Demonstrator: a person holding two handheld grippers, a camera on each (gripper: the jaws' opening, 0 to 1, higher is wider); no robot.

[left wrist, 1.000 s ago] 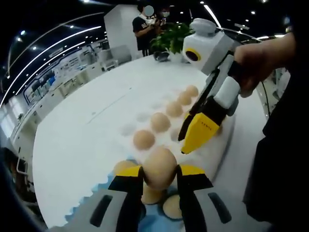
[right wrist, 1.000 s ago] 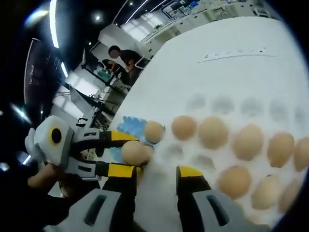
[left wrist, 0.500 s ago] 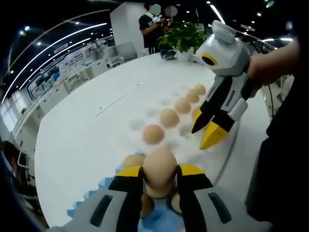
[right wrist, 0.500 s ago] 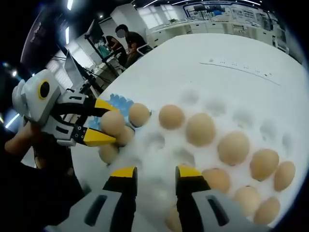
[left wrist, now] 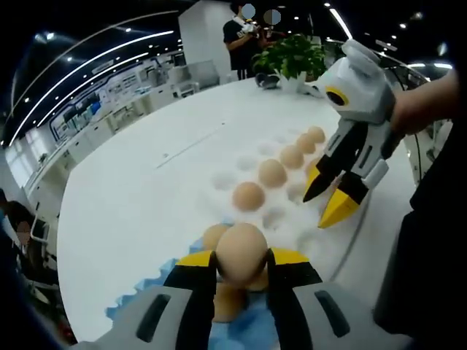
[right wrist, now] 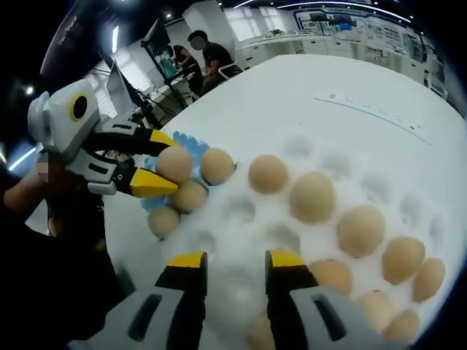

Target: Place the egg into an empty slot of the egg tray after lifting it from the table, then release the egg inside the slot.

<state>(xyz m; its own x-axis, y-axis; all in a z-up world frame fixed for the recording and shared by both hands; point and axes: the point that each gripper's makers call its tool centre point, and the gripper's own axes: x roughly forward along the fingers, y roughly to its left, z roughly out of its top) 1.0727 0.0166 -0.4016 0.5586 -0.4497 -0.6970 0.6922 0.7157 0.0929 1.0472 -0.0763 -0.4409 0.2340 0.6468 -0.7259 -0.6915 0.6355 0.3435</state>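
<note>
Holding one egg (left wrist: 241,251) clamped between its jaws, clear of the white table (left wrist: 139,204): left hand-held gripper (left wrist: 242,264). Right hand-held gripper (right wrist: 232,262): jaws apart, nothing held, poised over the white egg tray (right wrist: 248,233). Tray contents: several eggs seated, several slots vacant, including those nearest the carried egg. Loose eggs (right wrist: 164,221) rest on blue padding (left wrist: 139,302) just beside the tray. Status: lift done; placement into an empty slot and release outstanding.

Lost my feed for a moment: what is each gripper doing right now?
Left gripper: closed on an egg.
Right gripper: open, holding nothing, above the egg tray.
</note>
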